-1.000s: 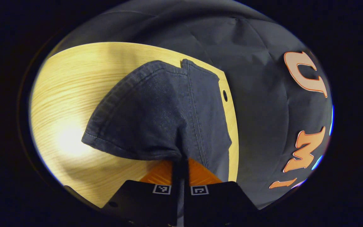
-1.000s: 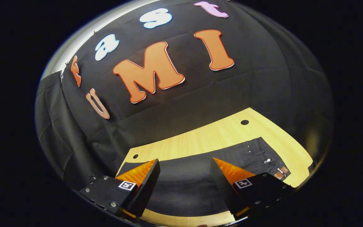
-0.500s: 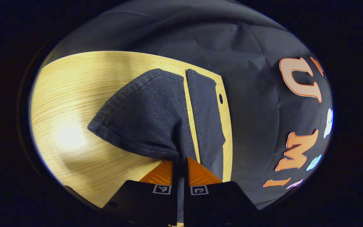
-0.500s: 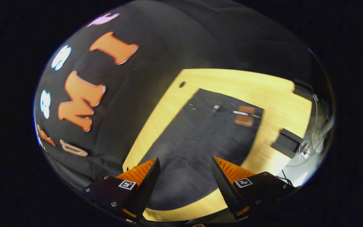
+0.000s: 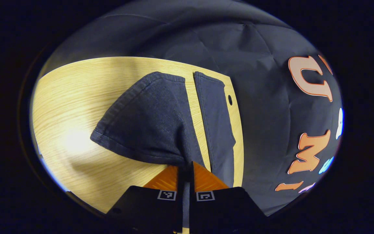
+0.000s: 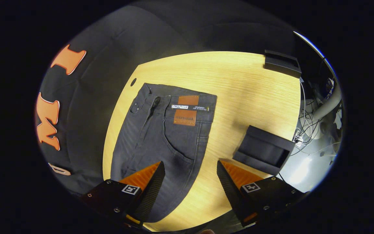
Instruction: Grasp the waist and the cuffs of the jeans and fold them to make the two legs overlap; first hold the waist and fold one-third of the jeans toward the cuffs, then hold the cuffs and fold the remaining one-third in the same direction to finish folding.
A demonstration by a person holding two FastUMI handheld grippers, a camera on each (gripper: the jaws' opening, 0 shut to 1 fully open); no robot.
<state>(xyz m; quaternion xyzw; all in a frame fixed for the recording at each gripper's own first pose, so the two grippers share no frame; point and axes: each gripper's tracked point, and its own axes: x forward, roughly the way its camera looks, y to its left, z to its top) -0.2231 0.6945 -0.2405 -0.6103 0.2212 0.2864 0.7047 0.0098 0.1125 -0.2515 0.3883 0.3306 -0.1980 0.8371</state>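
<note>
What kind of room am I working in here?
Likely a recording booth, not a home: a black cloth wall behind a bare wooden table, with loose cables past its edge.

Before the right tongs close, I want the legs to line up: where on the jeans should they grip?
Probably the waistband's outer corner on the jeans, approached from the bare table on that side. The band lies flat with its edge exposed there. The right tongs hover open above the hip; the left tongs pinch a cuff.

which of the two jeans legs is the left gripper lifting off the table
The nearer leg, pinched at its cuff by the left gripper; the far leg lies flat beside the table's edge.
</note>
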